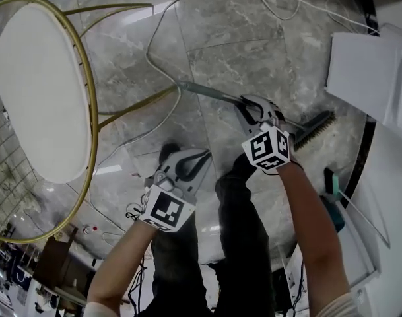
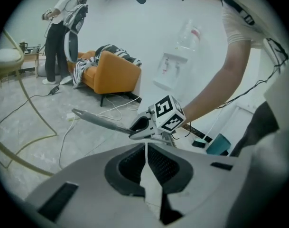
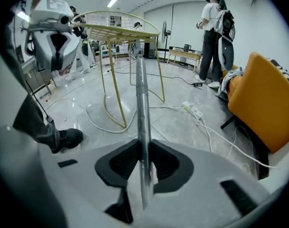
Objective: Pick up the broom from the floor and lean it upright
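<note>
Just right of the stool (image 1: 39,91), the left claw (image 1: 199,157) hangs closed and empty, spare; further right, the right claw (image 1: 245,107) clamps the broom (image 1: 207,91) near its brush, handle toward the stool, likely for tipping upright.

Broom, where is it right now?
Head view, centre right: the broom is clamped in the right gripper, handle pointing toward the gold stool.
</note>
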Available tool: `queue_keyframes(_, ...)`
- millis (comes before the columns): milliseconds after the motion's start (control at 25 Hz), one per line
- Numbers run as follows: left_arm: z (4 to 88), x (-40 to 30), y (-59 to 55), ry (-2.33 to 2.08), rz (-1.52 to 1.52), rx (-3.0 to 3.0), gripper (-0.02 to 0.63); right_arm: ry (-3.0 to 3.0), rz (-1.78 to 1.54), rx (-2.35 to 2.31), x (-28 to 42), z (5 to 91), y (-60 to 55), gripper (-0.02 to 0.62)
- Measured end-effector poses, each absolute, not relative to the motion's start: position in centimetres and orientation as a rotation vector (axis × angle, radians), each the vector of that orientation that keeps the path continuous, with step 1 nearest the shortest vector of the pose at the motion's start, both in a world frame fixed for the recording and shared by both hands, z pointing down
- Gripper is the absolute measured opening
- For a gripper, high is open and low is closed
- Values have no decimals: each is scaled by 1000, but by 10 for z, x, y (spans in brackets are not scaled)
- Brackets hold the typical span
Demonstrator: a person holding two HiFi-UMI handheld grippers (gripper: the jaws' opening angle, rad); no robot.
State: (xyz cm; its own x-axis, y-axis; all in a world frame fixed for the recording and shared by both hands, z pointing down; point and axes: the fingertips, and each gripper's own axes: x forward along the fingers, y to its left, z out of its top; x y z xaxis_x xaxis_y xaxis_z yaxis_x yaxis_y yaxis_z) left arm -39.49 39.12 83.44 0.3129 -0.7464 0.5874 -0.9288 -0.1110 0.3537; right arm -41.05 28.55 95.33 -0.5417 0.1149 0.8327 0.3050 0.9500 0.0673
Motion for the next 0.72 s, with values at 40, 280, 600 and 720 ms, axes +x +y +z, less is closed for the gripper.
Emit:
queue_keyframes(40, 822, -394, 386, -1484, 340, 1911, 15, -2145, -249, -286, -406, 941, 282, 89)
queue_keyframes(280, 754, -377, 362, -1445, 372, 1953, 15, -2166, -241, -180, -370, 868, 254, 87)
queue_keyframes(600, 679, -320, 344, -1319, 438, 2072, 15, -2177, -208, 60, -300, 781, 204, 84)
queue_keyframes(720, 658, -296, 335, -1249, 467, 2132, 15, -2179, -180, 184, -271, 754, 181, 83)
